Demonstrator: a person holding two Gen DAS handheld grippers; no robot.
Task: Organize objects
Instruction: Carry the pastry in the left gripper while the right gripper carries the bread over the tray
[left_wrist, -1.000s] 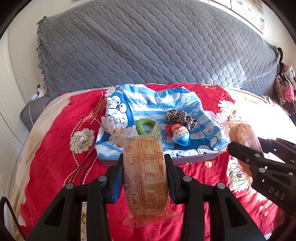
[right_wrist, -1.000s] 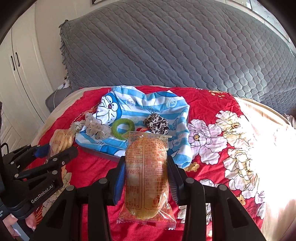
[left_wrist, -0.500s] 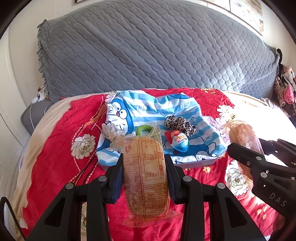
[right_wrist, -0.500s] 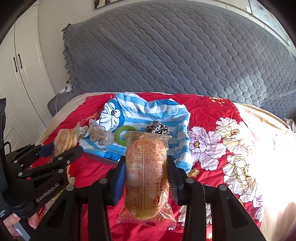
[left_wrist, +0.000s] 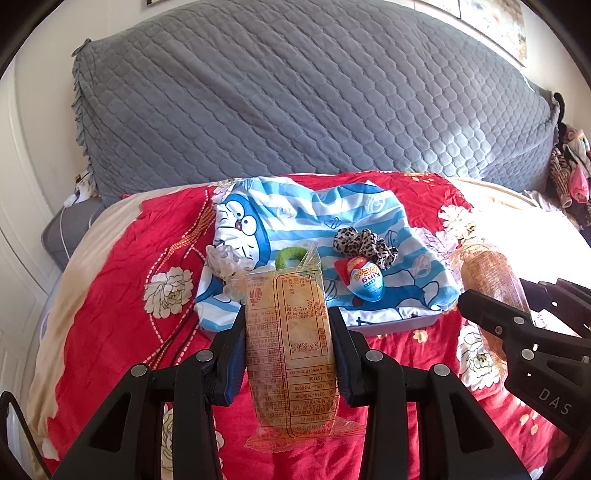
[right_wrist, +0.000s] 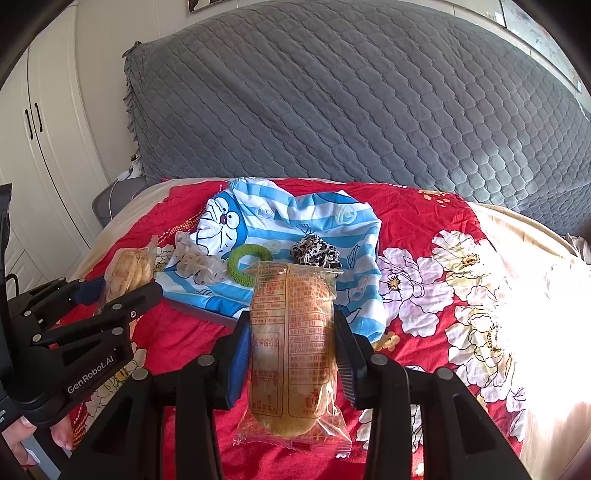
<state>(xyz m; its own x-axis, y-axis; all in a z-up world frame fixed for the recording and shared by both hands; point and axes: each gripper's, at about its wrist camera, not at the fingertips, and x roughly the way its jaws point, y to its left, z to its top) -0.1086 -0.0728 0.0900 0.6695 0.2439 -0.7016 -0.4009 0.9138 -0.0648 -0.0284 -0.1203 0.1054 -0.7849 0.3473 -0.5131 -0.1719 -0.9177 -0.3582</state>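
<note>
My left gripper (left_wrist: 288, 332) is shut on a clear-wrapped bread packet (left_wrist: 291, 350), held above the red floral bedspread (left_wrist: 122, 280). My right gripper (right_wrist: 291, 332) is shut on a second wrapped bread packet (right_wrist: 293, 354). Ahead lies a grey tray (left_wrist: 391, 325) covered by a blue-striped cartoon cloth (left_wrist: 295, 214). On the cloth lie a white scrunchie (left_wrist: 225, 258), a green hair ring (left_wrist: 290, 256), a leopard scrunchie (left_wrist: 364, 243) and a chocolate egg (left_wrist: 364, 278). Each gripper shows in the other's view, the right one (left_wrist: 517, 325) and the left one (right_wrist: 92, 314).
A grey quilted headboard (left_wrist: 314, 103) rises behind the bed. White wardrobe doors (right_wrist: 40, 147) stand at the left. A grey bedside item with a white cable (left_wrist: 66, 229) sits by the bed's left edge. Clothes (left_wrist: 569, 184) hang at the far right.
Both grippers have drawn back and up from the tray with their packets still held. The tray looks smaller and more of the headboard shows.
</note>
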